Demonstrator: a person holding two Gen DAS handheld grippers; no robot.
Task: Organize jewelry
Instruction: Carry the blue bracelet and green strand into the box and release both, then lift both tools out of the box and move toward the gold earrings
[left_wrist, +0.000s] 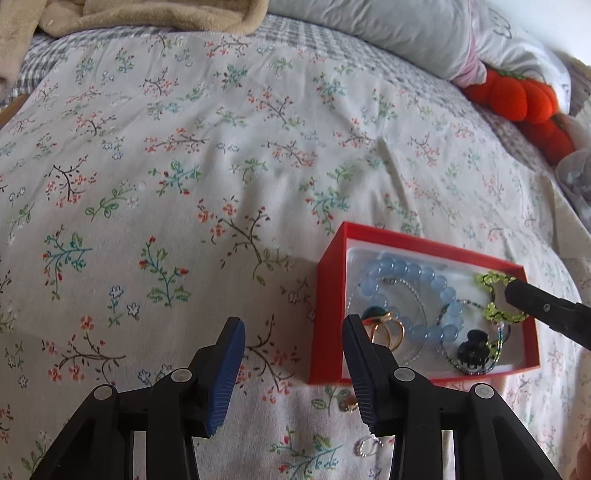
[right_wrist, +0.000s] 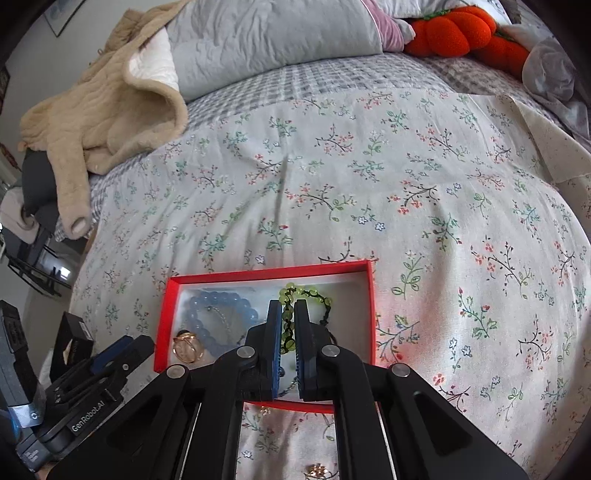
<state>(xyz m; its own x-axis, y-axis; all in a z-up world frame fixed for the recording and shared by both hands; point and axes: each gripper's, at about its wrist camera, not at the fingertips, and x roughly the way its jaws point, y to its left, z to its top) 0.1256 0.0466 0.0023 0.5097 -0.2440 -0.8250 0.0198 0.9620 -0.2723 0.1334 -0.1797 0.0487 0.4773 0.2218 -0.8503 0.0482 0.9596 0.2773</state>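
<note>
Over the red box (right_wrist: 168, 314) on the bed, the right hand-held gripper (right_wrist: 287, 332) clamps a green bracelet (right_wrist: 288, 321); next, release it inside. The left hand-held gripper (left_wrist: 295, 369) stands apart, empty, beside the box.

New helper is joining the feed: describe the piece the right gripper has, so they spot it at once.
Find the red box on the floral bedspread. Above its right half, the right gripper is shut on the green bracelet. It alone has small yellow-green beads on dark cord; the blue bracelet beside it has big pale beads.
</note>
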